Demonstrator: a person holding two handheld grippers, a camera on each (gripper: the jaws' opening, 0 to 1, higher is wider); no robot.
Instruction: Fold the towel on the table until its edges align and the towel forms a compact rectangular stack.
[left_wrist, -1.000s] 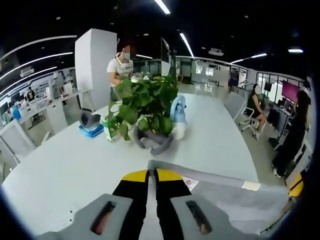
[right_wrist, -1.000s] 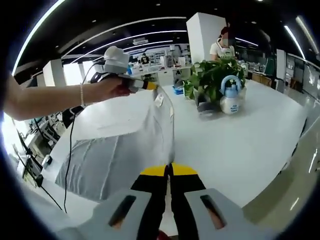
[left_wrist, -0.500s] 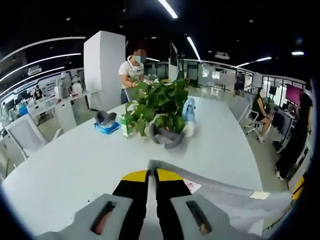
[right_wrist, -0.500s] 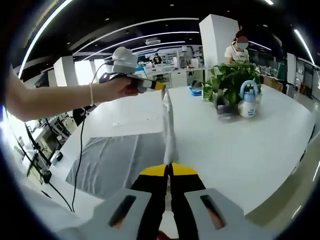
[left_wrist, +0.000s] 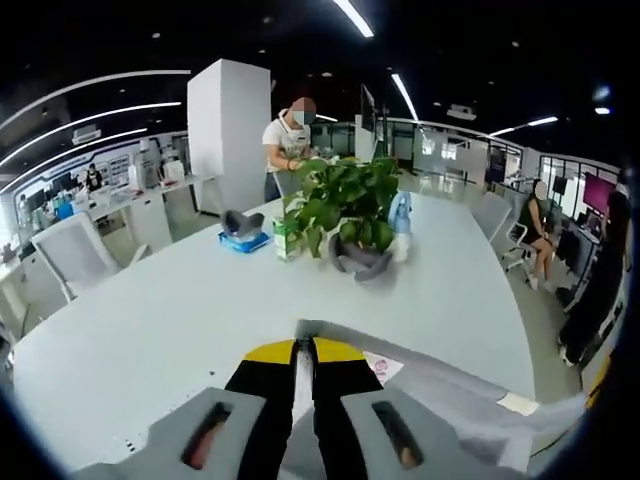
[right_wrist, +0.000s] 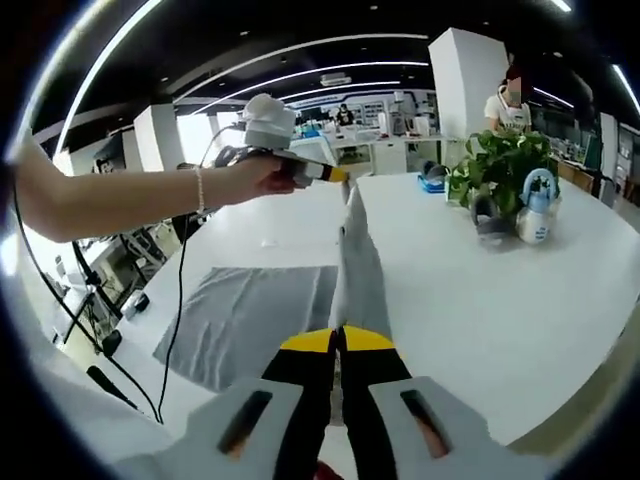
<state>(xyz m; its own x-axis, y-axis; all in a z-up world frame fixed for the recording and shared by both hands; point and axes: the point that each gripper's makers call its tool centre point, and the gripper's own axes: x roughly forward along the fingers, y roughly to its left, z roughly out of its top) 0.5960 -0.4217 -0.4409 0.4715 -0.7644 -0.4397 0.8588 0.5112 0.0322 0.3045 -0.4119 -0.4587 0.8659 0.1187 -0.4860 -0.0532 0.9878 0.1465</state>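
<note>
Both views are evenly lit from above by long ceiling light strips (left_wrist: 356, 18) against a dark ceiling – bright overall, no deep shadows. The white desk (left_wrist: 170, 310) reflects softly; mild glare is seen on it in the right gripper view. Windows behind the arm are blown out white there. Strong fisheye bending is seen at the edges – strips curve, far people are stretched. Focus is sharp at centre; the tongs at the bottom are slightly soft. Slight motion blur is seen on distant detail.
</note>
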